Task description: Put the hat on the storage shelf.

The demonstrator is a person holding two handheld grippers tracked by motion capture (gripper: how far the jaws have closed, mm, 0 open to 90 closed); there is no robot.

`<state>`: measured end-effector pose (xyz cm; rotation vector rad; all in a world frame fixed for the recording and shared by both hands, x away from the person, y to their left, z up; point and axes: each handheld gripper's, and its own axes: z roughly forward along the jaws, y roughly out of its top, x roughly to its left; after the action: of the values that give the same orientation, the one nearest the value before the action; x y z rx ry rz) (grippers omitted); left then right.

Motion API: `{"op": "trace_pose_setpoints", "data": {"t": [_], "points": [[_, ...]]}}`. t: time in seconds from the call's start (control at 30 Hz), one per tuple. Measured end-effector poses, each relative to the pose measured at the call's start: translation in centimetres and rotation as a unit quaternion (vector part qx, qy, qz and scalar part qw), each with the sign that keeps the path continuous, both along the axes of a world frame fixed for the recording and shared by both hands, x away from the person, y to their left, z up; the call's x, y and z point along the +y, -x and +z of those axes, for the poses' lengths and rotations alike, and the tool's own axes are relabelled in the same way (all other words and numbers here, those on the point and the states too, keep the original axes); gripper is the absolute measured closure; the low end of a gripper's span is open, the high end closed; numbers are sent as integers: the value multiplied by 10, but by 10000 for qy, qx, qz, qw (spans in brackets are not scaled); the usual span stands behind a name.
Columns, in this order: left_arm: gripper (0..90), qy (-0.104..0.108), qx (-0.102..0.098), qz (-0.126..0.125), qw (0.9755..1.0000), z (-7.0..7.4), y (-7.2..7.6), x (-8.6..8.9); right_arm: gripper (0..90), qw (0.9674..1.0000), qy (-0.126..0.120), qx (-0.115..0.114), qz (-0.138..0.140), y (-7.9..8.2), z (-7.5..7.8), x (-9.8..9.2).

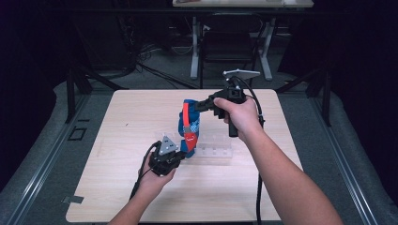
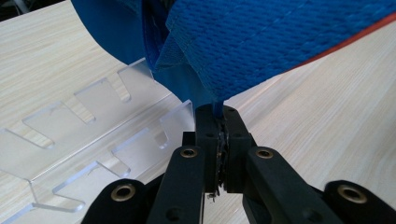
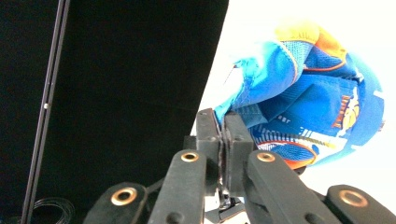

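A blue cap (image 1: 188,124) with a red-orange brim edge hangs upright over the middle of the wooden table (image 1: 136,112), stretched between both grippers. My left gripper (image 1: 184,152) is shut on the cap's lower edge; in the left gripper view its jaws (image 2: 219,126) pinch a fold of the blue fabric (image 2: 280,37). Coming in from the right, my right gripper (image 1: 195,107) is shut on the cap's top edge. In the right gripper view its jaws (image 3: 223,125) clamp the cloth rim of the cap (image 3: 308,107). A clear acrylic rack (image 1: 216,152) lies flat just beneath the cap.
The slotted acrylic rack (image 2: 93,121) extends to the right of the left gripper on the table. Bare wood surrounds it on all sides. Behind the table stand the white legs of a desk (image 1: 195,47) with cables on the dark floor.
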<state>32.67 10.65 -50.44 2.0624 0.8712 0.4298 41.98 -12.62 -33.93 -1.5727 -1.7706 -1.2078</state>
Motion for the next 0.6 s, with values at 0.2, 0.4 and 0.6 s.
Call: {"op": "trace_pose_setpoints", "data": {"t": [0.2, 0.4, 0.6], "points": [[877, -19, 34, 48, 10000, 0, 0, 1, 830, 9999, 33, -11, -108, 2, 0, -6], [863, -32, 57, 84, 9999, 0, -1, 4, 789, 9998, 61, -33, -199, 0, 1, -10], [766, 41, 22, 216, 9998, -3, 1, 10, 760, 9992, 176, -89, -358, 0, 1, -20]]}}
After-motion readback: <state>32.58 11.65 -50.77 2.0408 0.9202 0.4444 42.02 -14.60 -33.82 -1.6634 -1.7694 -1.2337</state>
